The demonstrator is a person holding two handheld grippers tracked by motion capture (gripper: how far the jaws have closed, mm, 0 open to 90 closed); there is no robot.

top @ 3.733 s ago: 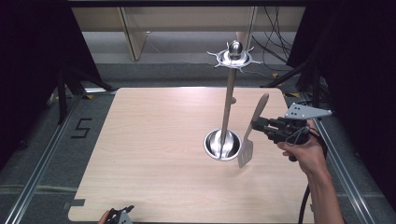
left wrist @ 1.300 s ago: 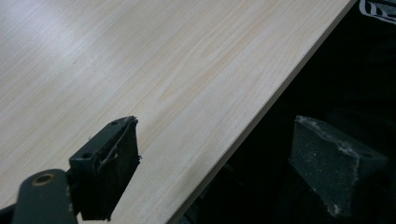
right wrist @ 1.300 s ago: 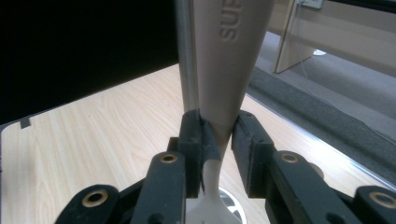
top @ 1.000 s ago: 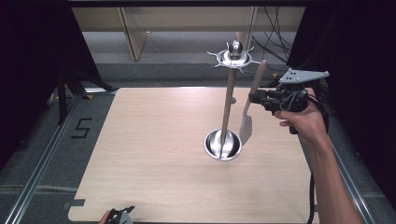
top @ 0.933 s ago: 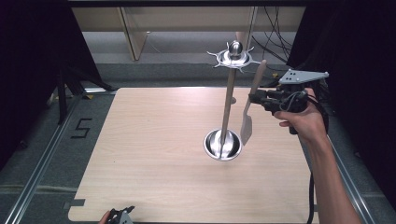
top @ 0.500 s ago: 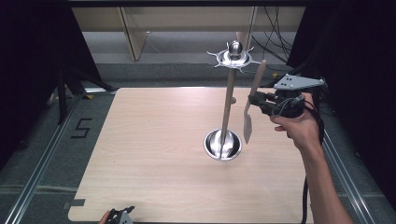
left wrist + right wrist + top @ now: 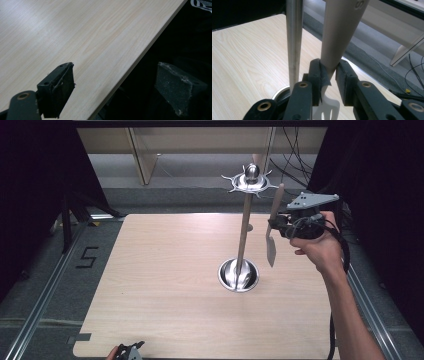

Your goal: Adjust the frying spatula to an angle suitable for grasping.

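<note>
Lab-like recording bay, bare wooden table (image 7: pixel 165 285) on metal rails (image 7: pixel 42 300), black curtains (image 7: pixel 30 195), loose cables (image 7: pixel 295 155) (behind)

The table (image 7: pixel 165 285) is a pale wood-grain board with rounded corners, and it rests on a grey floor (image 7: pixel 45 285) with metal rails running along both its long sides. Only one thing stands directly on the table: a metal stand (image 7: pixel 239 274), its round shiny base flat on the wood and its slim pole rising upright to a spiked crown. That base sits below and just left of my right fingers (image 7: pixel 319 72), with the pole close beside them. Near my left fingers (image 7: pixel 60 92) the table's near edge runs past, bare wood on one side and darkness beyond it.
</note>
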